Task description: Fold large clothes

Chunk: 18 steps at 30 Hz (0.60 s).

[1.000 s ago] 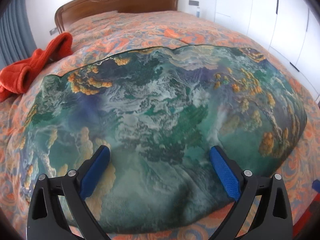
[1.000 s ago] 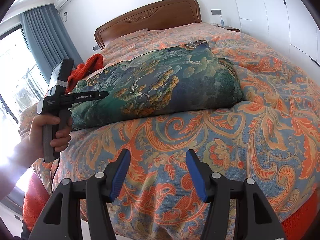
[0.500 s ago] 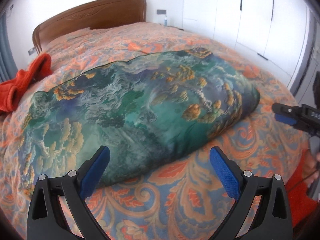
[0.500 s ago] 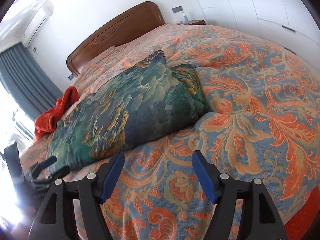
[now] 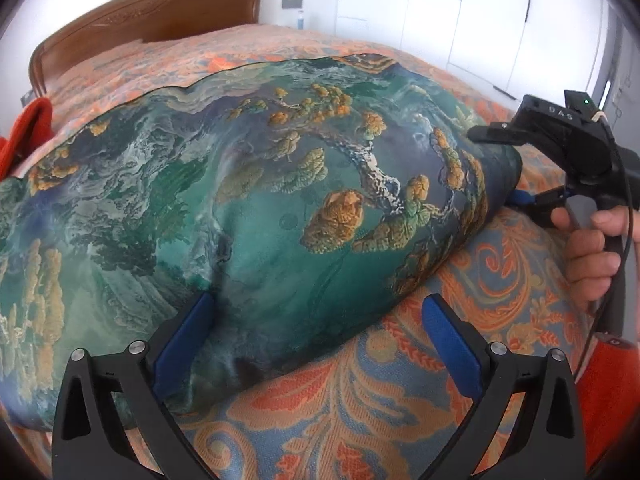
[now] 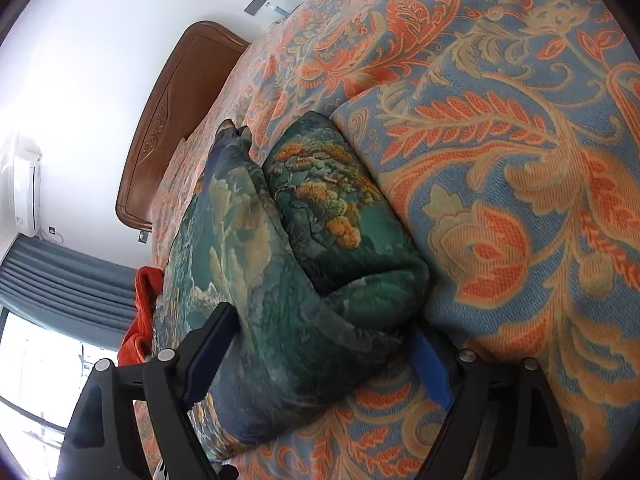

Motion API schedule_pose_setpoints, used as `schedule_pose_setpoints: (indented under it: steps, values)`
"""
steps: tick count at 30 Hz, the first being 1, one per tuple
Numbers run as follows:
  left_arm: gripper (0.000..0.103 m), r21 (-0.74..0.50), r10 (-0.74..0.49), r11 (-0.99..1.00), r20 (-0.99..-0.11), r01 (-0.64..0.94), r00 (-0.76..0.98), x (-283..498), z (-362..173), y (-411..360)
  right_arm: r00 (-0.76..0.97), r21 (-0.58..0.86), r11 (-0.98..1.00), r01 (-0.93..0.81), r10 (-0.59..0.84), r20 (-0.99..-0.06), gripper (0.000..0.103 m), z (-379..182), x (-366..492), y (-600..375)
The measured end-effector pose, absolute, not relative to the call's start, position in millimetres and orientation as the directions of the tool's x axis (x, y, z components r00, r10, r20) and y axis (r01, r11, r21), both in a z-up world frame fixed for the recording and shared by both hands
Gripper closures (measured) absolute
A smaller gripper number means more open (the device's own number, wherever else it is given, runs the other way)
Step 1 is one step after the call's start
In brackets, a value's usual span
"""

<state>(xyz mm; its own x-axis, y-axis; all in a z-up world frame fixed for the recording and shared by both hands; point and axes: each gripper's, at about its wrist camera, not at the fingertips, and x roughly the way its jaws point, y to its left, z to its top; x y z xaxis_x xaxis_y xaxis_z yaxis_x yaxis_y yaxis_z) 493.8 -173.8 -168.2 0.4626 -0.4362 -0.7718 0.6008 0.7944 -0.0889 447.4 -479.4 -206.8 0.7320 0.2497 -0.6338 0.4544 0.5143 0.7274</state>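
The big green cloth [image 5: 256, 208] is smooth and a bit shiny, like silk, with a printed picture of trees and clouds. Under it, the bed cover [image 5: 500, 280] is a rough woven cloth with bumpy orange and blue swirls. At the far edge of the bed, the headboard [image 5: 152, 12] is brown wood, polished and carved. The left gripper [image 5: 316, 344] is matt black plastic with blue rubbery pads and small silver metal pins. The red cloth [image 6: 142, 320] looks fluffy.
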Motion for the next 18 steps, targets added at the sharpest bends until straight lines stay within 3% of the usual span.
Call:
schedule_pose_setpoints:
  steps: [2, 5, 13, 18]
  values:
    - [0.001, -0.106, -0.449, 0.785, -0.776, 0.610, 0.444, 495.3, -167.9, -171.9, 0.740, 0.700, 0.548, 0.458, 0.201, -0.641, 0.049, -203.2, 448.9, -473.5]
    - [0.001, -0.121, -0.459, 0.779, -0.779, 0.616, 0.427, 496.3, -169.3, -164.8, 0.757, 0.614, 0.674, 0.412, 0.122, -0.642, 0.069, -177.2, 446.0, -454.4]
    - [0.002, -0.204, -0.486, 0.792, -0.780, 0.575, 0.394, 501.7, -154.9, -142.5, 0.839, 0.315, 0.927, 0.205, -0.001, -0.544, 0.074, -85.3, 443.7, -379.0]
    - [0.002, -0.111, -0.360, 0.881, -0.786, 0.459, 0.502, 501.2, -126.7, -124.0, 0.855, 0.254, 0.954, 0.158, -0.003, -0.519, 0.074, -71.9, 445.8, -360.9]
